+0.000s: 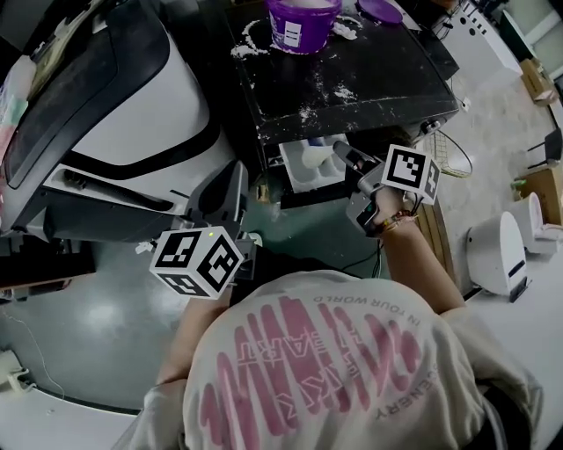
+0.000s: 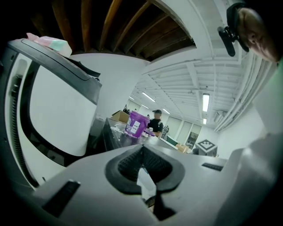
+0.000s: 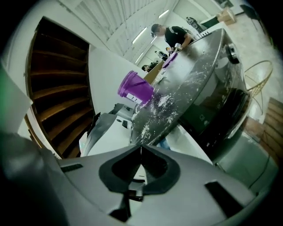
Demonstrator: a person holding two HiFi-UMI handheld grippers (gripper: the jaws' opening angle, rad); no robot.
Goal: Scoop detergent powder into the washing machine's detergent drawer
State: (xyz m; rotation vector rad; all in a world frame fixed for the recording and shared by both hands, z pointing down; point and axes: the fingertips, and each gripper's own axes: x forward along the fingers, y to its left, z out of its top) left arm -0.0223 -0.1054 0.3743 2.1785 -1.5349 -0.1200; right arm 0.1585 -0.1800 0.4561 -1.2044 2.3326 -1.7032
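Left gripper (image 2: 142, 152): jaws together, near left.
Right gripper (image 1: 341, 151): jaws together, at detergent drawer (image 1: 292, 169), right edge.
Purple tub (image 1: 303, 25): far, on washing machine (image 1: 387, 75).

A grey-green floor (image 1: 79, 352) lies below; long strip lights (image 2: 205, 102) run along the white ribbed ceiling (image 2: 177, 81) beside brown wooden stairs (image 3: 57, 97).

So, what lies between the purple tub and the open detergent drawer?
In the head view, just the washer's black top, dusted with spilled white powder.
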